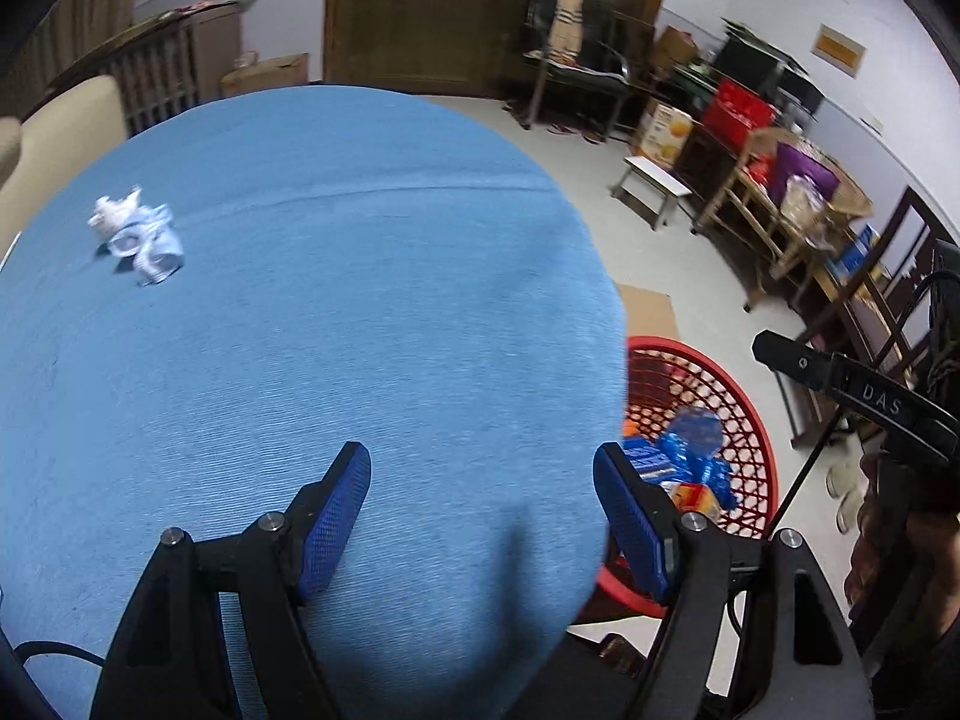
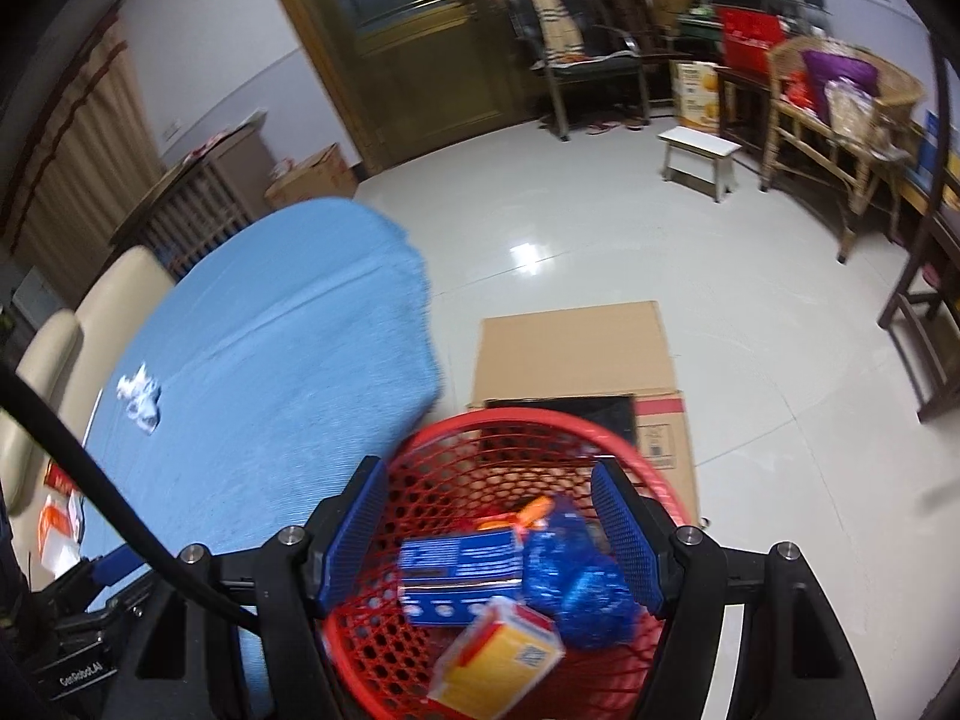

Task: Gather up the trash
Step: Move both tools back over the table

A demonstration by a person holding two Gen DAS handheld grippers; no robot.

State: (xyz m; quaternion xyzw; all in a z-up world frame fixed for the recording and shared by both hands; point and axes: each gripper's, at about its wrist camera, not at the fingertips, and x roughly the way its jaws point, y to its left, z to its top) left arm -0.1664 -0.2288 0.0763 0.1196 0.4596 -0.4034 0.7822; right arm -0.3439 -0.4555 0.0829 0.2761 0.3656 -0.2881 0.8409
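Red basket (image 2: 636, 468) beside worktop (image 1: 336, 312) already holds boxes and wrappers. One crumpled scrap (image 1: 137, 234), probably tissue, remains far left. Left gripper (image 1: 483, 531) and right gripper (image 2: 489, 534): fingers wide, empty.

Left gripper (image 1: 482, 525), right gripper (image 2: 489, 540): black frames, blue mesh-textured jaws, silver screws, black cable.

the left wrist camera looks steeply down, close over the blue table (image 1: 300, 330). the right wrist camera looks down into the red basket (image 2: 528, 420) close below. both views share table, basket and wooden door (image 1: 420, 18).
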